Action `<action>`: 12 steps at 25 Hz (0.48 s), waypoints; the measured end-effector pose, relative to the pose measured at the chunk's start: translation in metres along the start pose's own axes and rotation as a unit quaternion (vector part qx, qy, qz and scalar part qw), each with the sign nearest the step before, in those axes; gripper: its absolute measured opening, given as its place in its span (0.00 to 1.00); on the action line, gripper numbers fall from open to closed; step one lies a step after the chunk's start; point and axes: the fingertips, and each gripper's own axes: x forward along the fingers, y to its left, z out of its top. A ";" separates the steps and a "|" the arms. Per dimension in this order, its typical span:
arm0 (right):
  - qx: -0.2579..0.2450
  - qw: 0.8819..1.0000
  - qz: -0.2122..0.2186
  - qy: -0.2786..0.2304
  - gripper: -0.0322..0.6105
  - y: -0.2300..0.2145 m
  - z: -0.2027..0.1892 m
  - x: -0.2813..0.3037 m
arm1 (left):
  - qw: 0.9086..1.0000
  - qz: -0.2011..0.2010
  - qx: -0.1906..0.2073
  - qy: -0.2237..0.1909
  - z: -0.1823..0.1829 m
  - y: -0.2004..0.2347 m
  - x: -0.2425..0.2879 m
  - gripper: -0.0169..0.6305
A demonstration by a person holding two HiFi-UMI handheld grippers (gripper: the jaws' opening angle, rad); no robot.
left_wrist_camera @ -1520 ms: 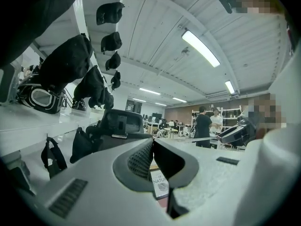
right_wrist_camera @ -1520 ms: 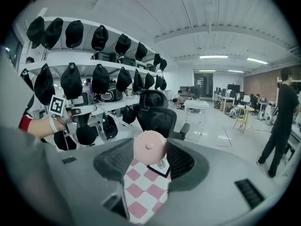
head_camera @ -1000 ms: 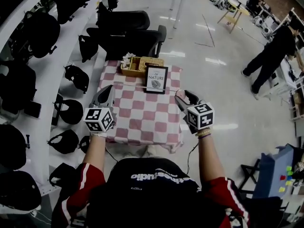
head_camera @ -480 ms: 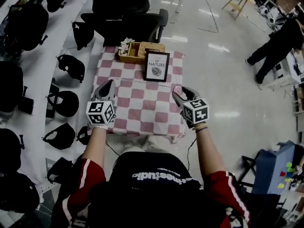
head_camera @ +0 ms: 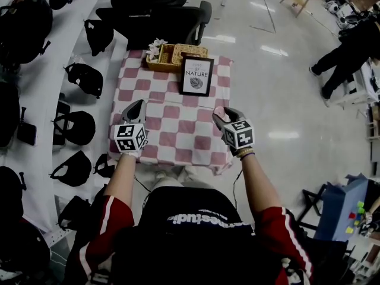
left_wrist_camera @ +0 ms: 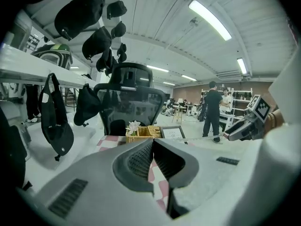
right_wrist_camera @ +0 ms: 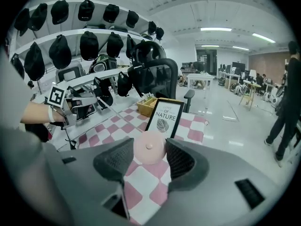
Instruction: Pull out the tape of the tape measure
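Holding the pink round tape measure (right_wrist_camera: 149, 147) in the right gripper (head_camera: 220, 115) makes sense to us as a way to steady the case, so that the other hand can draw the tape away from it. That is why we think it is carried and does not lie on the table (head_camera: 178, 144). In the right gripper view the case sits squarely between the two fingers (right_wrist_camera: 114, 161). Its flat face with the small centre button is toward the camera, and both ribbed pads bear on its rim, so the wide grip is clenched on the case. In the head view it shows as a pink spot at that gripper's tip, over the right side of the checked cloth and on the near side of the framed print (head_camera: 196, 76).

The left gripper (head_camera: 135, 107) hangs over the table's left side, well apart from the tape measure. Its fingers (left_wrist_camera: 140, 160) are pressed together at the tips, and we see nothing between them. We cannot make out any drawn-out tape with certainty. We judge the pull not yet begun, since the left fingers would first have to reach the tape's end at the case.
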 end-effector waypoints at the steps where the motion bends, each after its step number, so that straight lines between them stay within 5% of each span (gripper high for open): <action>1: 0.002 1.000 -0.001 0.004 0.40 -0.002 -0.004 0.005 | 1.000 0.001 -0.001 0.005 -0.007 0.001 0.003 0.04; 12: 0.020 0.999 -0.008 0.050 0.40 -0.024 -0.053 0.040 | 0.998 0.005 -0.011 0.062 -0.069 -0.004 0.034 0.04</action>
